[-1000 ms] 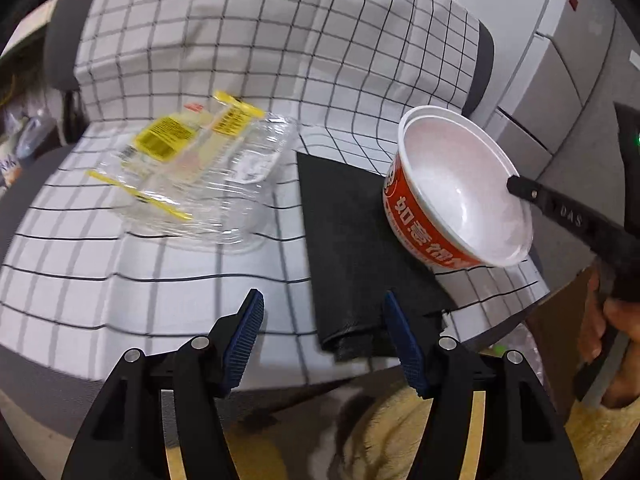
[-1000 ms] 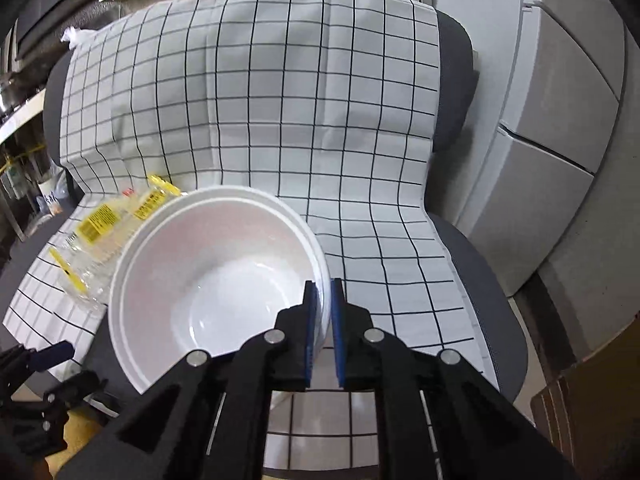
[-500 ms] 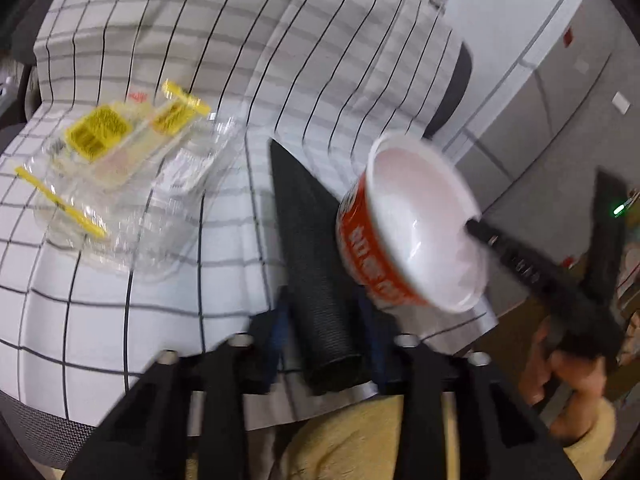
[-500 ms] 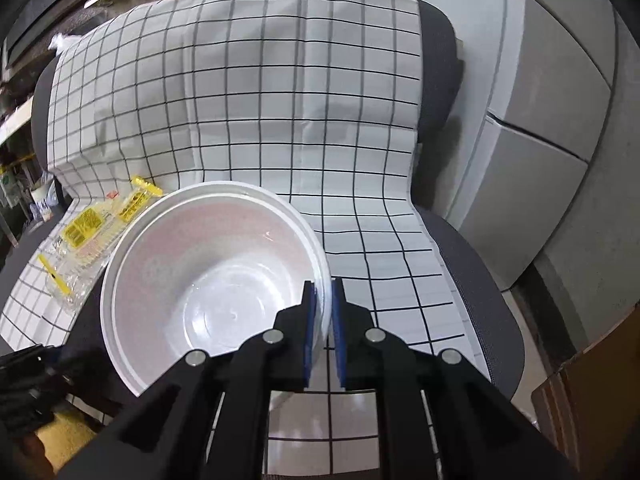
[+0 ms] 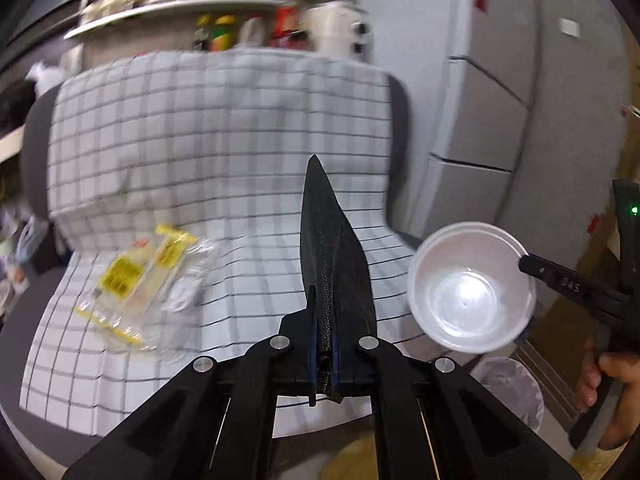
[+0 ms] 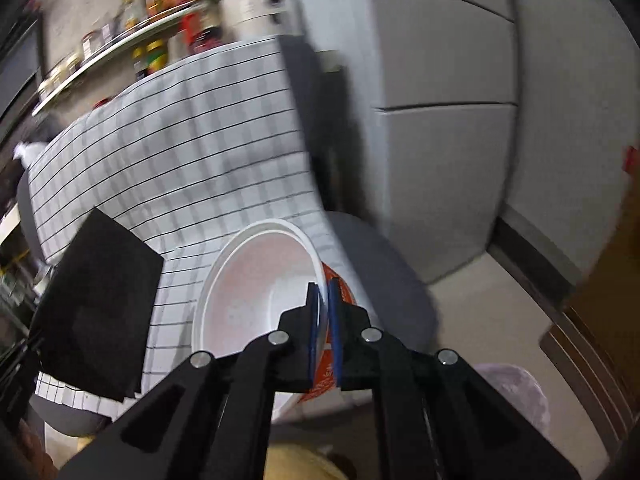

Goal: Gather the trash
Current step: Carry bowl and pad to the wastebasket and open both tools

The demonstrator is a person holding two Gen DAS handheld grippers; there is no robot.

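Grippers both carry trash, clear of the chair seat. Left gripper [image 5: 324, 344] is clamped on a flat black sheet [image 5: 332, 256], seen edge-on in the left wrist view, its point rising toward 12 o'clock in front of the checked cloth [image 5: 208, 128] that covers the chair. In the right wrist view the same sheet shows as a dark flat panel at 9 o'clock, hanging over the cloth. Right gripper [image 6: 323, 336] is closed on the rim of a white bowl [image 6: 260, 288] with an orange printed outer wall; one finger is inside the rim, the other outside. The bowl is tilted, its mouth facing the camera, and it hangs beyond the front right edge of the seat. From the left wrist view the bowl sits at 3 o'clock, pinched at its right rim, with a bare hand [image 5: 608, 376] on the handle. Below it, at 4 to 5 o'clock, stands a bin lined with a pale bag [image 5: 508, 388]. A clear plastic wrapper with yellow labels [image 5: 140, 284] lies on the cloth at 9 o'clock, well apart from both grippers. Cluttered shelf [image 5: 180, 0] runs behind the chair, blurred.
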